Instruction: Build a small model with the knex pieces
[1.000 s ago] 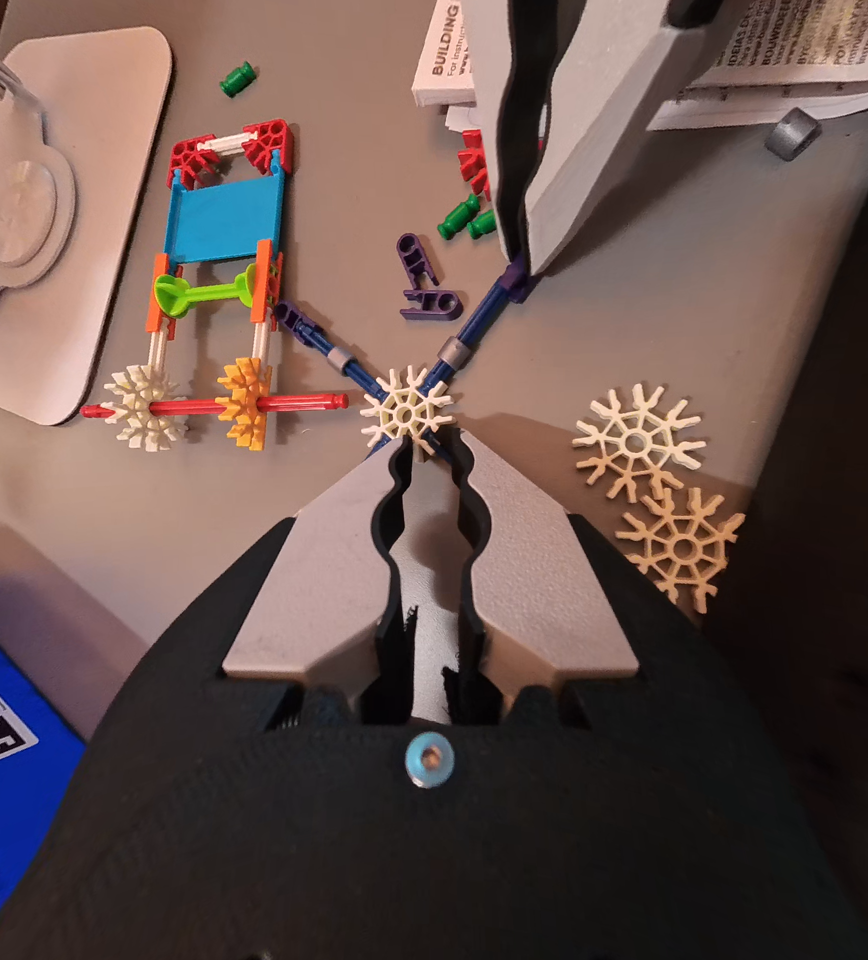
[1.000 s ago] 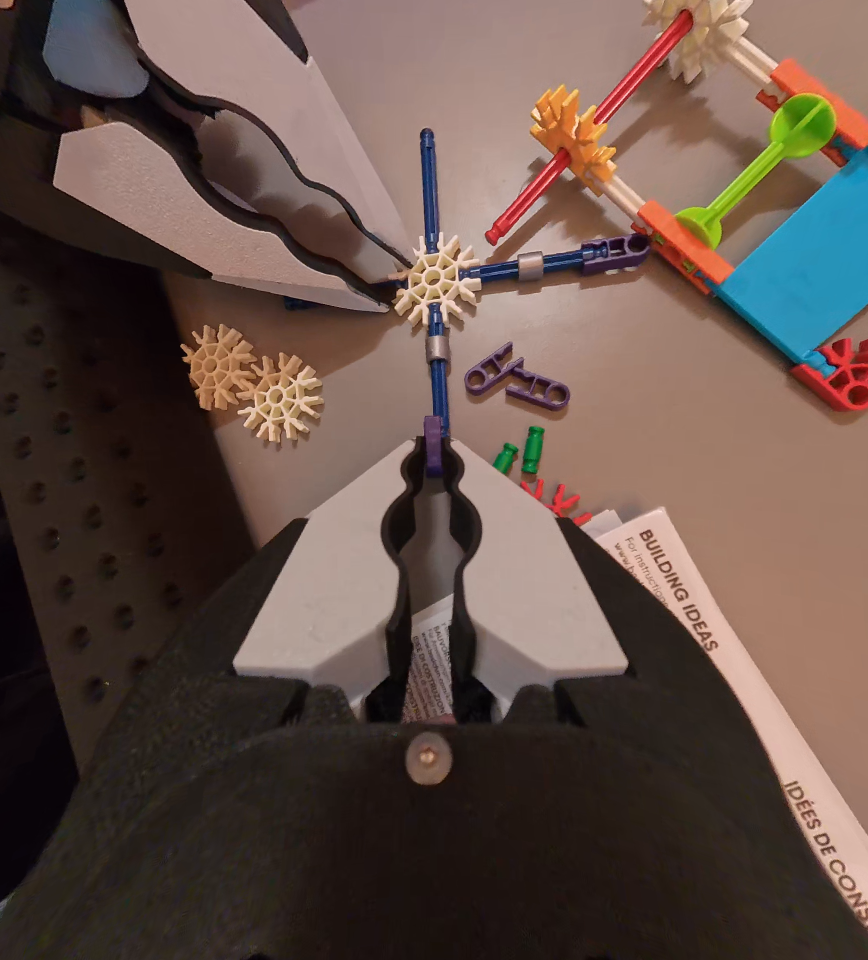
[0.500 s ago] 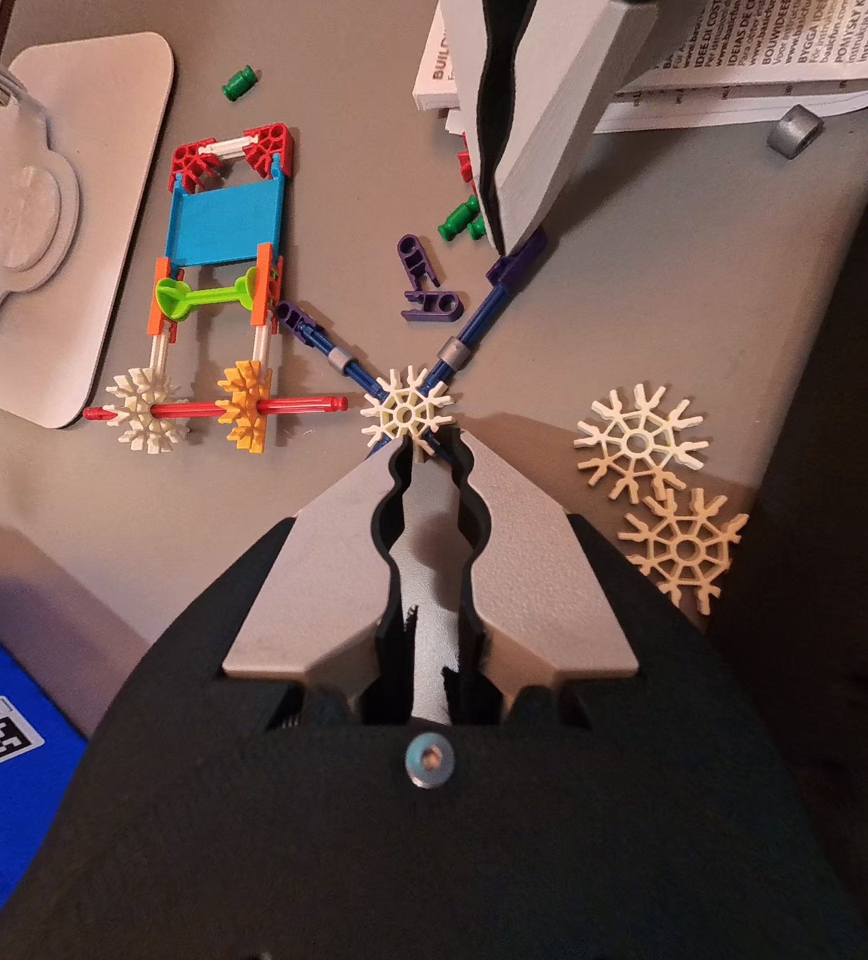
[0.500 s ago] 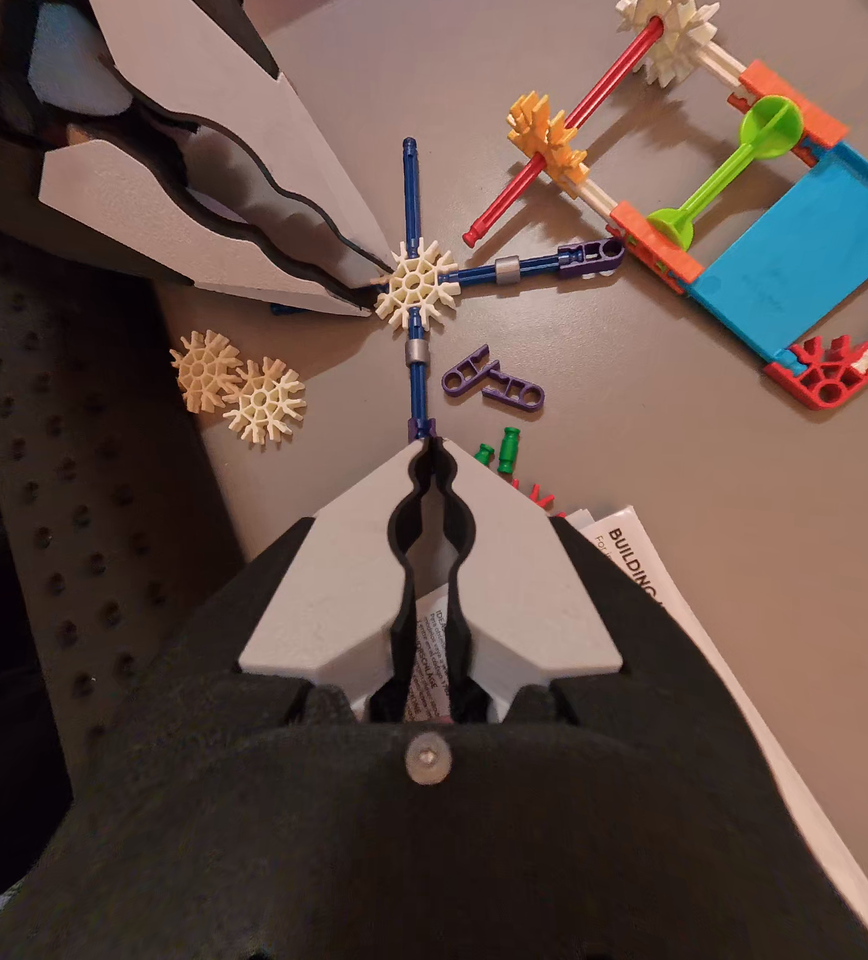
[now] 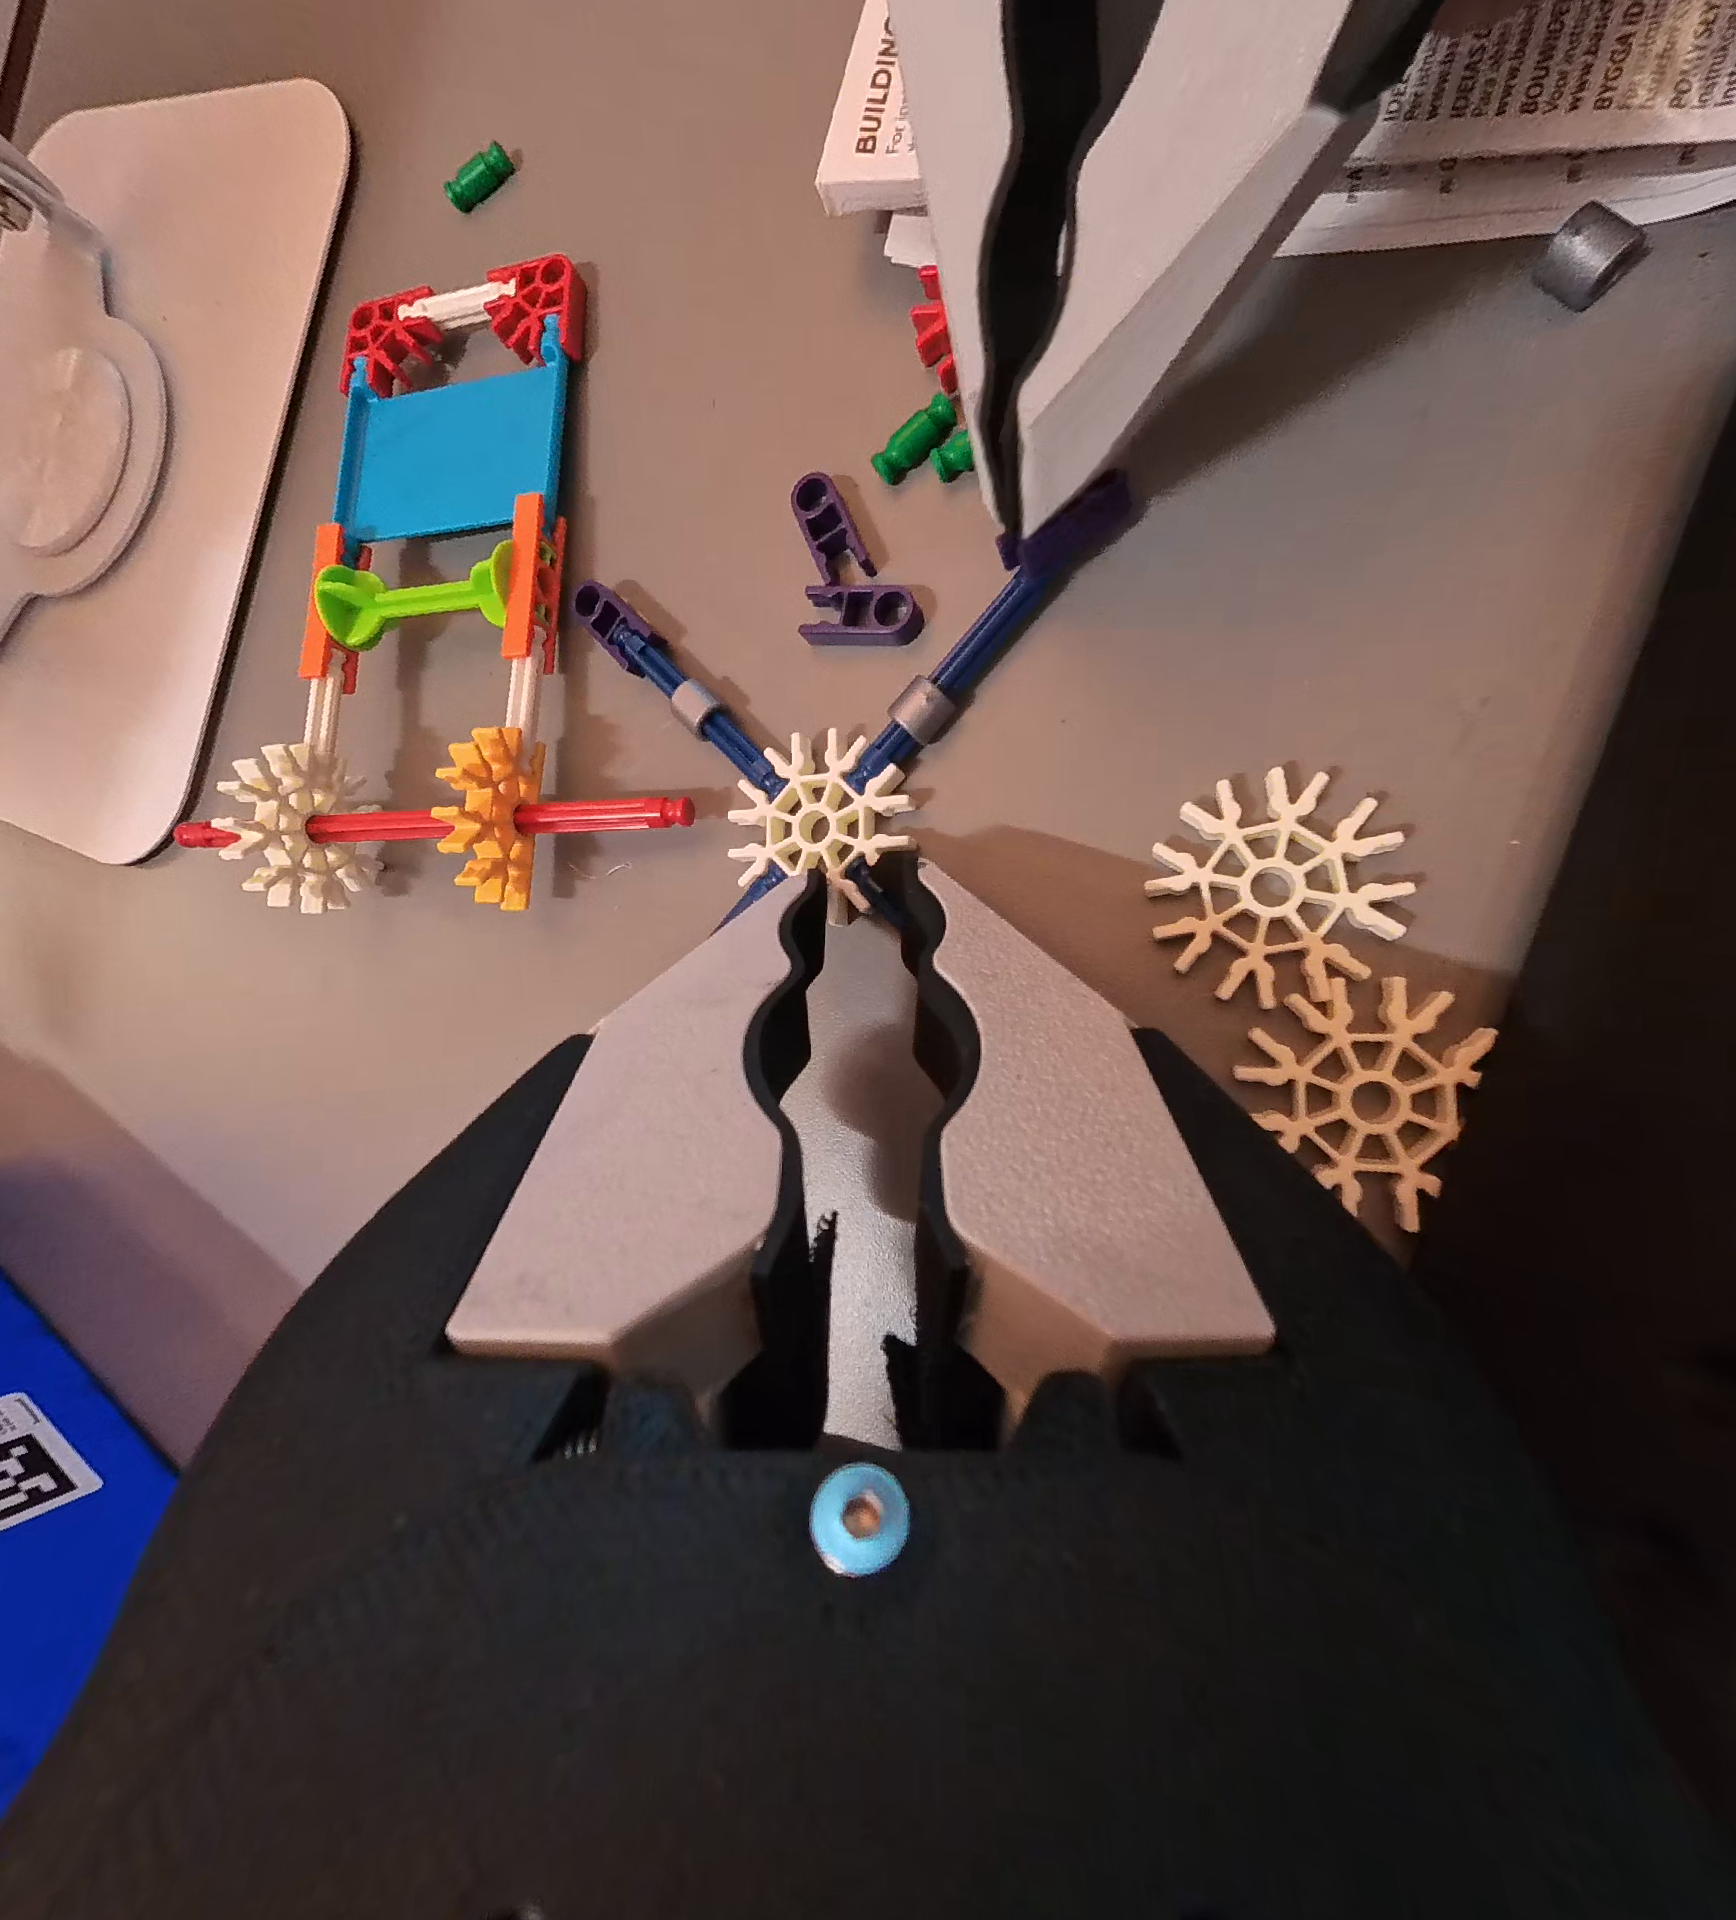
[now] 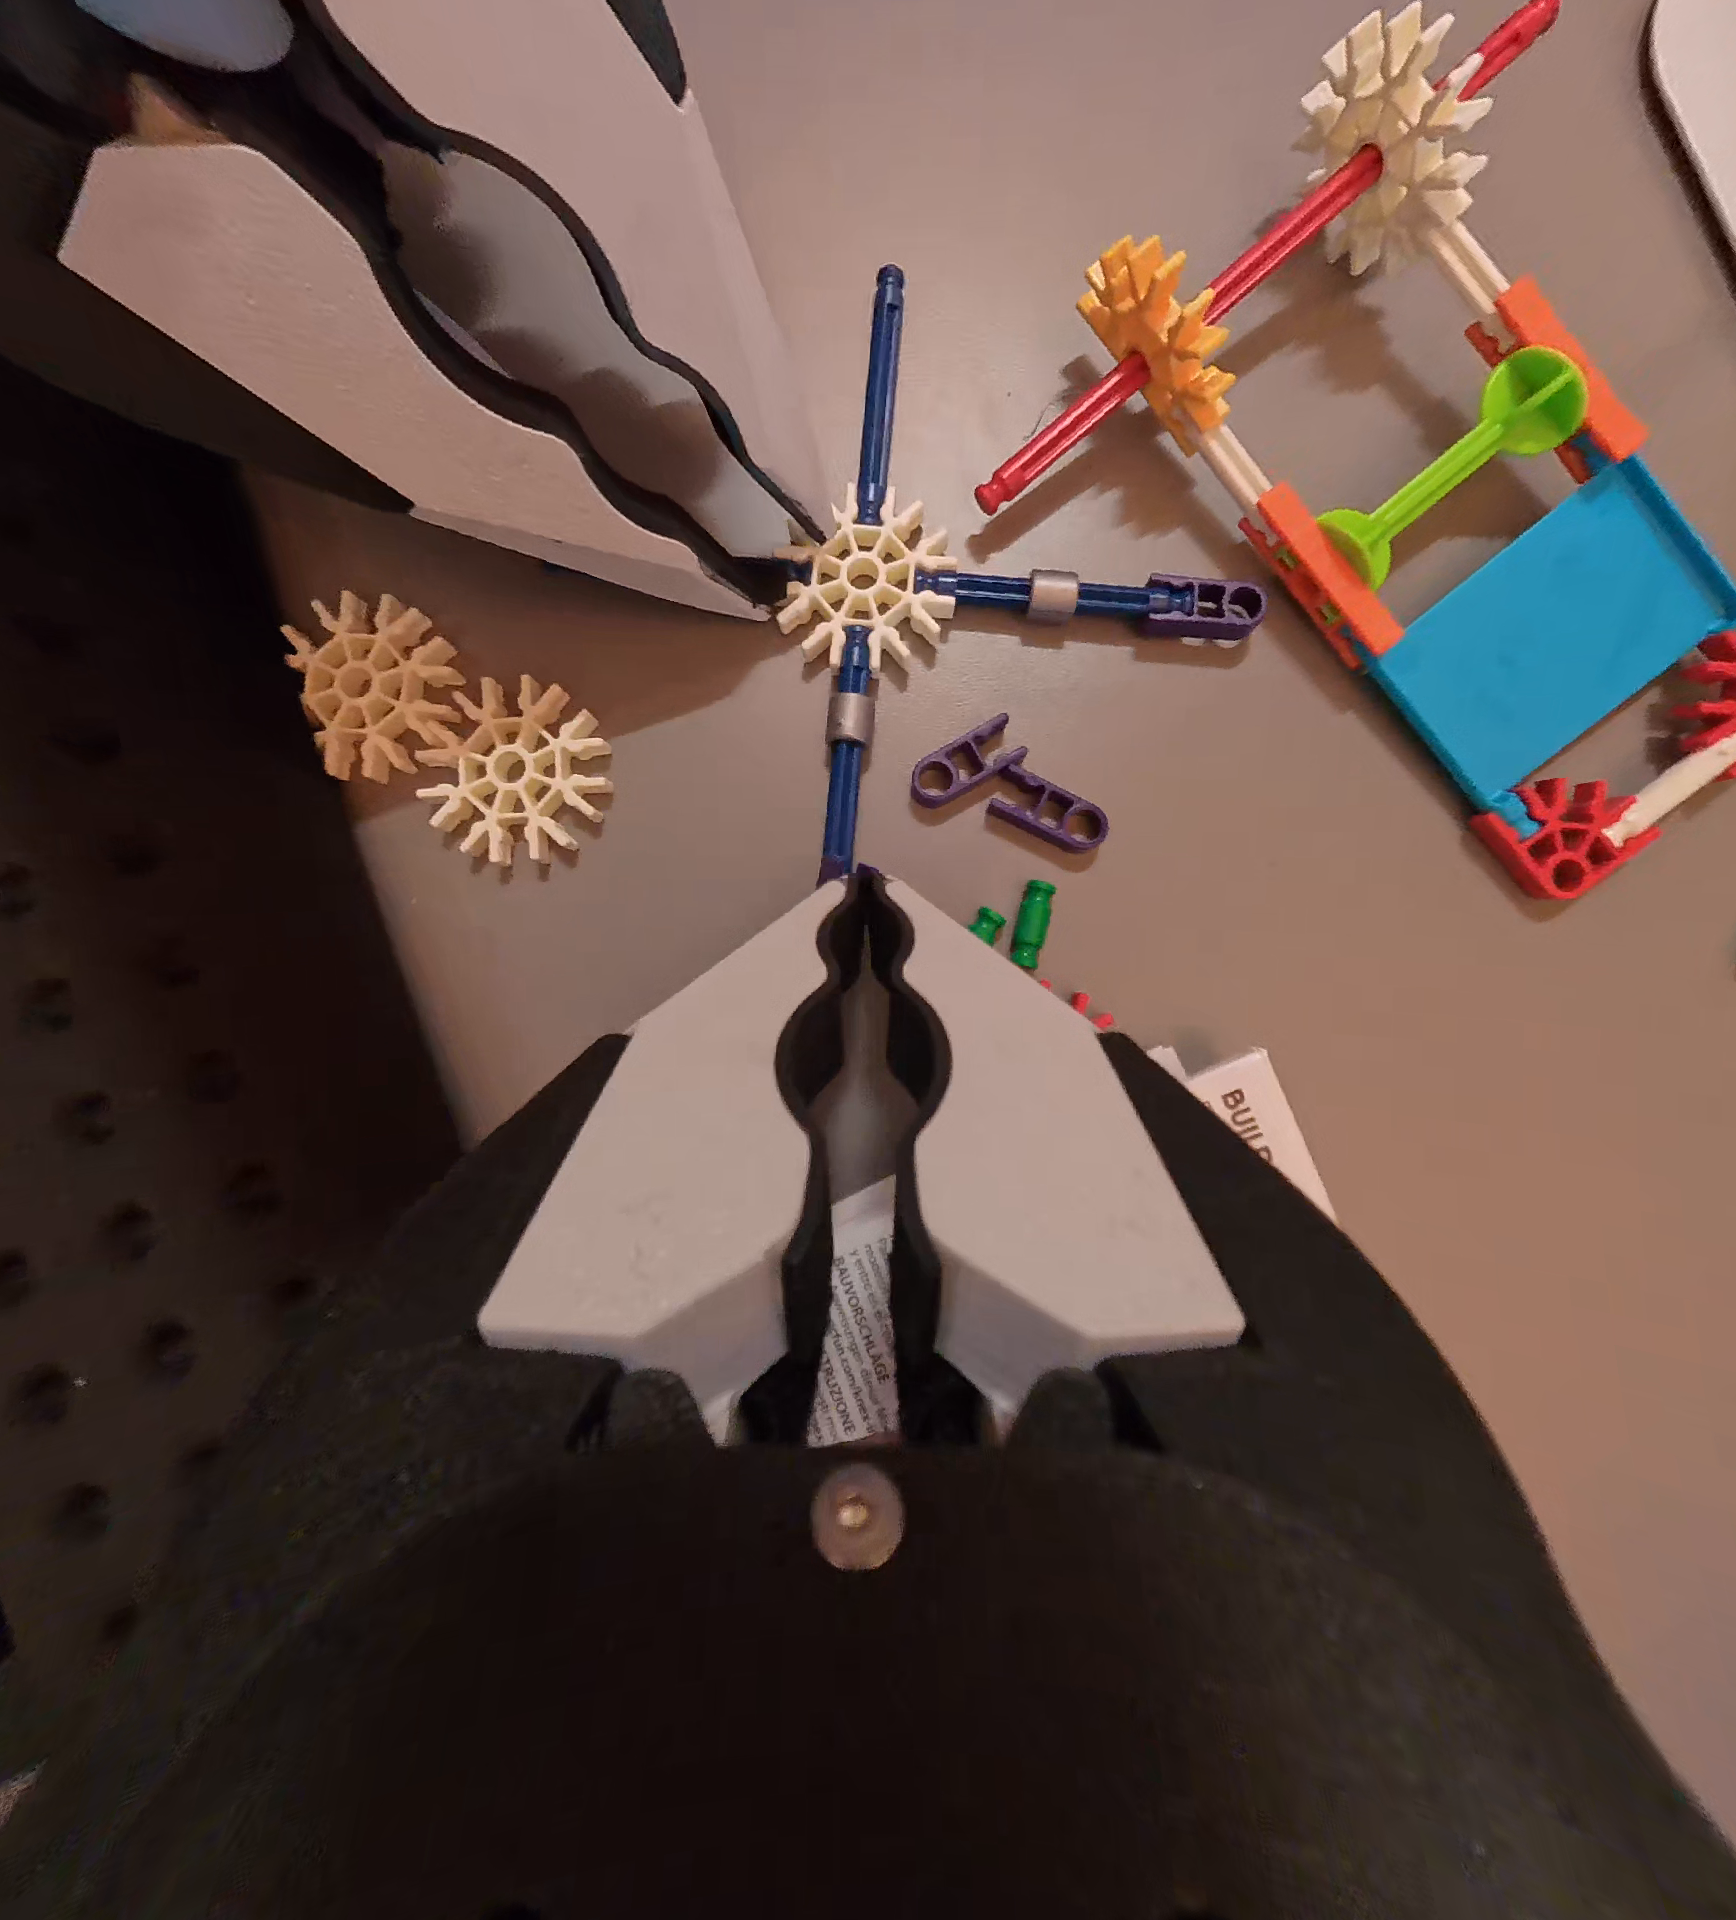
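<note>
A white snowflake connector [image 5: 820, 821] lies on the grey table with several blue rods [image 5: 957, 665] plugged into it like a cross. My left gripper [image 5: 848, 906] is shut on the near edge of this connector; in the right wrist view its fingertips [image 6: 755, 582] pinch the connector [image 6: 864, 577] from the left. My right gripper [image 6: 864, 883] is shut on a purple clip [image 5: 1072, 520] at the end of one blue rod [image 6: 843, 790]. The clip is almost hidden between its jaws. Another rod carries a grey sleeve and a purple clip [image 6: 1207, 608].
A colourful rod-and-connector frame [image 5: 448, 582] with a blue panel lies left of the cross. Two loose purple clips [image 5: 848, 571], green pegs [image 5: 911, 442], two cream snowflake connectors [image 5: 1279, 894], a booklet [image 5: 869, 114], a grey sleeve [image 5: 1586, 255] and a pale board [image 5: 116, 416] lie around.
My right gripper's jaws have closed tighter over the purple clip, which now barely shows between them. My left gripper and the cross have stayed in place.
</note>
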The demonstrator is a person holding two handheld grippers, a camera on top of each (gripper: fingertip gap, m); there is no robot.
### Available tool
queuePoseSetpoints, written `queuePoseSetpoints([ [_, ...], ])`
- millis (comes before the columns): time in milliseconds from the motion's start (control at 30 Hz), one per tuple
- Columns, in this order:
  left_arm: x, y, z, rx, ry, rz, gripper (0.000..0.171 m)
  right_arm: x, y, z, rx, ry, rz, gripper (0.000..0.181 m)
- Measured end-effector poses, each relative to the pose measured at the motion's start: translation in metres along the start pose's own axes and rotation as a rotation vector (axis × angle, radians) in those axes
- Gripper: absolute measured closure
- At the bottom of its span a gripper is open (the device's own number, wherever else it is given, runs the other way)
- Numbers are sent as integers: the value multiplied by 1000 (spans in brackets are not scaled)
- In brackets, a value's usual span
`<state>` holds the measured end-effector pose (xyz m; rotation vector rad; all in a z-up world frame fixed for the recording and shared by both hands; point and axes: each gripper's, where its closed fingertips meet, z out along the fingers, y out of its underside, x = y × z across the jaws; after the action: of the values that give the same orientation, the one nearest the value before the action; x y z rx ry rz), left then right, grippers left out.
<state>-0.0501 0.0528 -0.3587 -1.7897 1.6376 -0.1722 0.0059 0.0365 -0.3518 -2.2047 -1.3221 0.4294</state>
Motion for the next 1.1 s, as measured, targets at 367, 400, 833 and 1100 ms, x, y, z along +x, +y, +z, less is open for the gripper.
queuePoseSetpoints([
  [367, 0, 0, 0, -1, -9, 5, 160, -3, -1, 2, 8, 88, -77, 181],
  [400, 0, 0, 0, -2, -13, 9, 159, -4, -1, 2, 11, 99, -87, 181],
  [833, -3, -1, 1, -10, -52, 27, 159, -10, -1, 5, 47, 189, -149, 181],
  [1100, -3, -1, 1, -14, -62, 38, 159, -10, 1, 5, 14, 271, -232, 181],
])
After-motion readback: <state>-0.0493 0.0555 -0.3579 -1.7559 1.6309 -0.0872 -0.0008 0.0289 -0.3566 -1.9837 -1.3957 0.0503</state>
